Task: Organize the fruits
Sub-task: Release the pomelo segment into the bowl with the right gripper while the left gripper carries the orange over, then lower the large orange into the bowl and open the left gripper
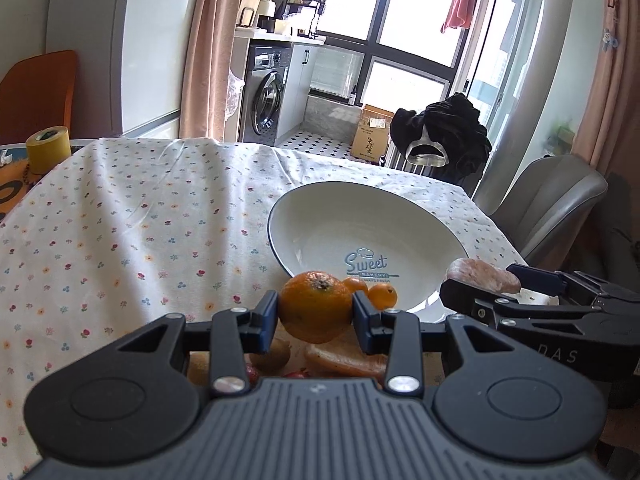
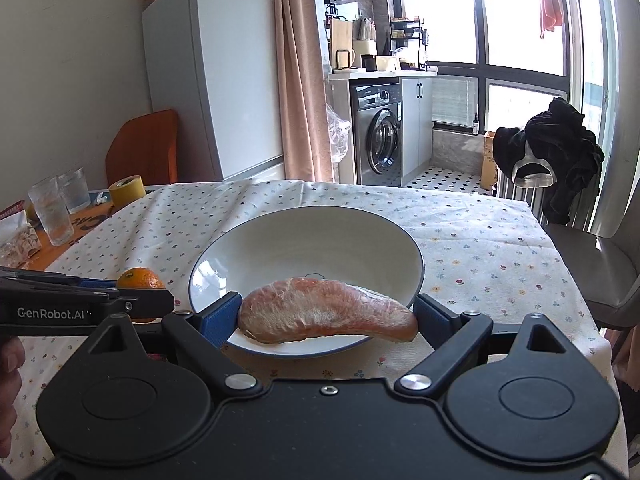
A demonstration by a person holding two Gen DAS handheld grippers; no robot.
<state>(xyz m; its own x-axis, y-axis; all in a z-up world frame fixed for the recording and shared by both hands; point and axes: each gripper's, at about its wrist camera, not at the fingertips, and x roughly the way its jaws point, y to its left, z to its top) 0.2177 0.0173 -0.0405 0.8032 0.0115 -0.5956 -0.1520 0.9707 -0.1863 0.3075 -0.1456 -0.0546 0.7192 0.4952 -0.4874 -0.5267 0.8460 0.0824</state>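
My left gripper (image 1: 315, 314) is shut on a round orange (image 1: 315, 304), held just above the near rim of a white plate (image 1: 360, 208) with a dark edge and "Sweet" lettering. Two small oranges (image 1: 383, 295) sit just behind it at the plate's rim. Under the gripper lie a kiwi (image 1: 276, 354) and a pinkish fruit wedge (image 1: 344, 360). My right gripper (image 2: 328, 316) is shut on a pink, film-wrapped pomelo wedge (image 2: 328, 312), held over the plate's (image 2: 304, 224) near edge. The left gripper (image 2: 132, 294) with its orange (image 2: 138, 278) shows at the left.
The table carries a flowered cloth (image 1: 140, 220). A yellow tape roll (image 2: 127, 191) and two glasses (image 2: 52, 210) stand at the far left. A grey chair (image 2: 592, 268) is beside the table's right edge. A person's hand (image 2: 8, 364) shows at the left border.
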